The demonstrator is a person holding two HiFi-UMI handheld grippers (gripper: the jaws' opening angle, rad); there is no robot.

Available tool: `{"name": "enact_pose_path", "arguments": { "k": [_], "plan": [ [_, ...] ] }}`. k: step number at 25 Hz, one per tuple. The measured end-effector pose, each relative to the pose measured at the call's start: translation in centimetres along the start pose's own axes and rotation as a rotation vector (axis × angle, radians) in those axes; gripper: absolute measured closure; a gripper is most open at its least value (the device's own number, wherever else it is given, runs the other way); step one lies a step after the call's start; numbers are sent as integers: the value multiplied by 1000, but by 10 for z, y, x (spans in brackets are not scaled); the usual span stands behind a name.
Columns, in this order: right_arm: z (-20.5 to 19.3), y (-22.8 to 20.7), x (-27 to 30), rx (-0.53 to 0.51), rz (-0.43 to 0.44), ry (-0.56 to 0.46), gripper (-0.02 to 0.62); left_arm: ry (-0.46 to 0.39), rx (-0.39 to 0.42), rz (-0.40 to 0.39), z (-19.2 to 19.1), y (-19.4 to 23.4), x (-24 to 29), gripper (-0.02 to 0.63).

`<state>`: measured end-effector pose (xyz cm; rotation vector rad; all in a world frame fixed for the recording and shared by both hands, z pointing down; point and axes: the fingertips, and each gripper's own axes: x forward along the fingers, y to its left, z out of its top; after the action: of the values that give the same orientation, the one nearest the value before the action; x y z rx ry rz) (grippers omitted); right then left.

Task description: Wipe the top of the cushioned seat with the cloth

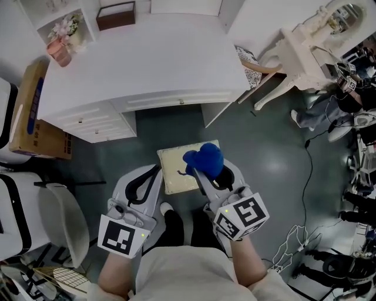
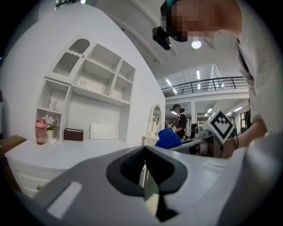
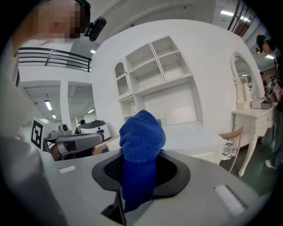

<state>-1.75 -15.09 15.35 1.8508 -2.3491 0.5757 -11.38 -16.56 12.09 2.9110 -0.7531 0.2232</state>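
Note:
The cushioned seat [image 1: 179, 170] is a cream square pad on the floor just in front of the white desk. A bunched blue cloth [image 1: 204, 159] hangs over the seat's right half, and my right gripper [image 1: 197, 171] is shut on it. In the right gripper view the cloth [image 3: 140, 141] sticks up out of the jaws of the right gripper [image 3: 138, 178]. My left gripper [image 1: 156, 170] reaches the seat's left edge, jaws together with nothing in them. The left gripper view shows the left gripper [image 2: 146, 176] closed to a thin slit, with the cloth [image 2: 168, 137] off to its right.
The white desk [image 1: 147, 64] with drawers stands right behind the seat, bearing a pink bottle with flowers [image 1: 59, 50] and a brown box [image 1: 116, 14]. A cardboard box [image 1: 29, 111] and a white chair [image 1: 64, 220] are at the left. A white vanity table [image 1: 305, 50] and floor cables [image 1: 308, 147] are at the right.

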Motion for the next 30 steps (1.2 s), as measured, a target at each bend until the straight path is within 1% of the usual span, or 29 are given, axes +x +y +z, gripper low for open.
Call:
{"name": "enact_pose_path", "arguments": {
  "k": [5, 11, 16, 20, 30],
  "plan": [
    [-28, -11, 21, 21, -11, 51, 457, 59, -19, -30, -32, 4, 10, 606],
    [-71, -20, 44, 42, -6, 123, 456, 110, -57, -42, -72, 13, 21, 606],
    [-112, -28, 63, 49, 4, 187, 454, 120, -88, -36, -103, 18, 27, 606],
    [-148, -35, 77, 64, 13, 217, 454, 130, -100, -37, -133, 19, 29, 606],
    [-249, -53, 120, 97, 29, 330, 454, 148, -138, -24, -203, 31, 40, 606]
  ]
}}
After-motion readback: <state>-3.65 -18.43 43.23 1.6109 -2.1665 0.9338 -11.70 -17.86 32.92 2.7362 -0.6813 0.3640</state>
